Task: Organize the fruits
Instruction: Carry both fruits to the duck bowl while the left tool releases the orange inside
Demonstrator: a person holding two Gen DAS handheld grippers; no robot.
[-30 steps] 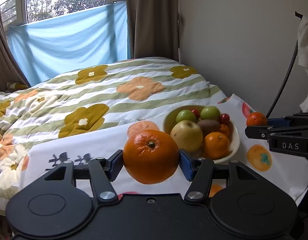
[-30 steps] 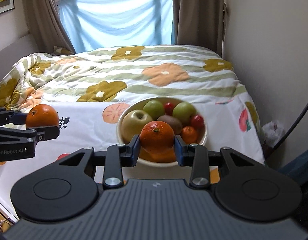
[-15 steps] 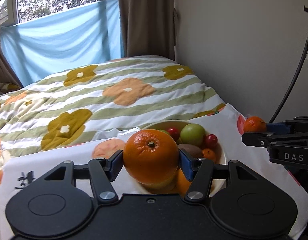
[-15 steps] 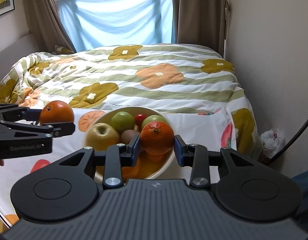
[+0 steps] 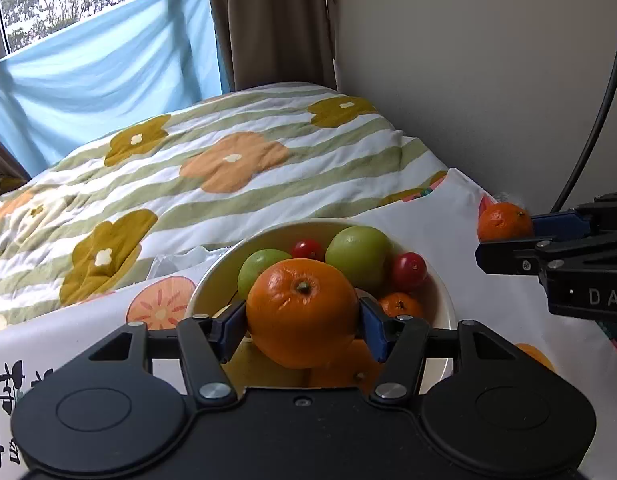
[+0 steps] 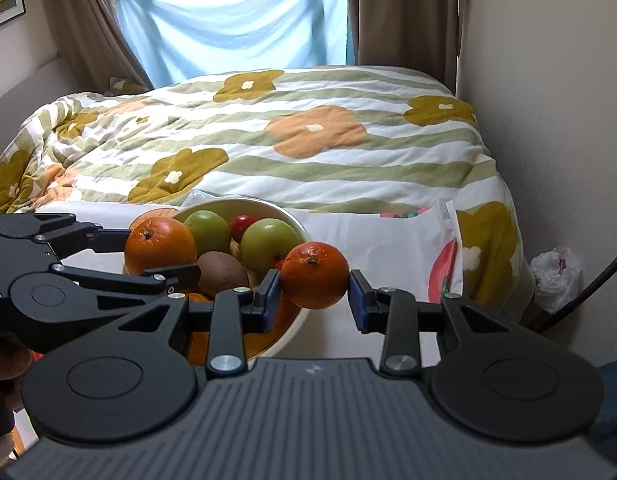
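Observation:
A cream bowl [image 5: 212, 280] on the white fruit-print cloth holds green apples [image 5: 358, 252], red cherry tomatoes [image 5: 408, 270], a small orange [image 5: 400, 304] and a kiwi [image 6: 222, 274]. My left gripper [image 5: 302, 320] is shut on a large orange [image 5: 302, 312] and holds it just above the bowl. It also shows in the right wrist view [image 6: 160, 246]. My right gripper [image 6: 314, 290] is shut on a smaller orange [image 6: 316, 274], held to the right of the bowl's rim [image 6: 292, 220]. That orange shows in the left wrist view [image 5: 504, 222].
The bowl stands on the cloth [image 6: 380, 240] at the foot of a bed with a flowered striped quilt [image 6: 308, 148]. A wall [image 5: 468, 80] runs along the right. A plastic bag [image 6: 556, 272] lies on the floor and a black cable [image 5: 596, 120] hangs at the right.
My left gripper has carried the large orange right, over the bowl. My right gripper has moved right with its orange, from over the bowl to beside its rim.

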